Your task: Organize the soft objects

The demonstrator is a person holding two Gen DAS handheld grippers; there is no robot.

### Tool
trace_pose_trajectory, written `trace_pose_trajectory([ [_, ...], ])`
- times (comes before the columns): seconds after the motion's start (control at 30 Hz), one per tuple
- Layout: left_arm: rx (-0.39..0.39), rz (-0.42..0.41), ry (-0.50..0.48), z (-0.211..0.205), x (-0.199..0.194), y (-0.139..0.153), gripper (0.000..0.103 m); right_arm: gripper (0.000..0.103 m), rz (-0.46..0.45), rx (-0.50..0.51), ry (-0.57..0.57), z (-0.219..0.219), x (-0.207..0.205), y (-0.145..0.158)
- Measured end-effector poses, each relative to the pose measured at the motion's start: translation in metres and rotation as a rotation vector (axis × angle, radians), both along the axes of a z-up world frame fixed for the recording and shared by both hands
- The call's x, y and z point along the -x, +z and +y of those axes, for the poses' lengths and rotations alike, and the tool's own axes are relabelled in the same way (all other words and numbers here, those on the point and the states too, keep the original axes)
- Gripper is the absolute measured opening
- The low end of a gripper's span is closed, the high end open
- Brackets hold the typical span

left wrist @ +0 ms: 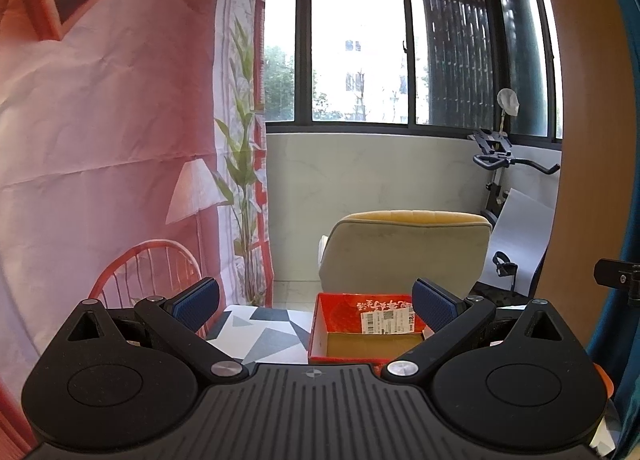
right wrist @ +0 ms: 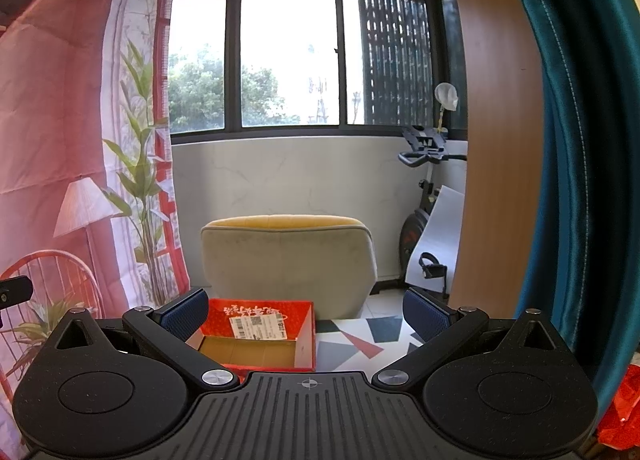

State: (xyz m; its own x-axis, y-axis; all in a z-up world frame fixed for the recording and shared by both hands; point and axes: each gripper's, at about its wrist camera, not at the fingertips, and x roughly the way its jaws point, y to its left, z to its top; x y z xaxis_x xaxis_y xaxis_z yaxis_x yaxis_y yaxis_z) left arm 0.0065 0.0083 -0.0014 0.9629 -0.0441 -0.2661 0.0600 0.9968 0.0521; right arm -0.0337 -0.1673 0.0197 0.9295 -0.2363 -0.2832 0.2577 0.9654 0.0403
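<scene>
A red cardboard box point(left wrist: 366, 328) with a brown inside and a white shipping label stands open and empty on a table with a grey, white and red geometric pattern point(left wrist: 260, 328). My left gripper point(left wrist: 316, 306) is held above the table's near side, open, with nothing between its blue pads. The box lies ahead of it, toward the right finger. From the right wrist, the same box point(right wrist: 256, 336) sits ahead and left, by the left finger. My right gripper point(right wrist: 306, 310) is open and empty too. No soft object shows between the fingers in either view.
A beige and yellow armchair point(left wrist: 404, 252) stands just behind the table. A pink printed backdrop point(left wrist: 100, 140) hangs on the left, a wooden panel point(right wrist: 496, 140) and teal curtain point(right wrist: 580, 140) on the right. An exercise bike point(right wrist: 424, 212) is by the window. Something red point(right wrist: 620, 408) lies low right.
</scene>
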Motion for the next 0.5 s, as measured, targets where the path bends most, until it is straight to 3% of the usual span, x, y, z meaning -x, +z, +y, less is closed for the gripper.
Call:
trace_pose_trajectory([
  [0.5, 0.008, 0.003, -0.006, 0.0032, -0.0020, -0.0009, 0.103, 0.103, 0.006, 0.001, 0.004, 0.0006, -0.0005, 0.0009],
])
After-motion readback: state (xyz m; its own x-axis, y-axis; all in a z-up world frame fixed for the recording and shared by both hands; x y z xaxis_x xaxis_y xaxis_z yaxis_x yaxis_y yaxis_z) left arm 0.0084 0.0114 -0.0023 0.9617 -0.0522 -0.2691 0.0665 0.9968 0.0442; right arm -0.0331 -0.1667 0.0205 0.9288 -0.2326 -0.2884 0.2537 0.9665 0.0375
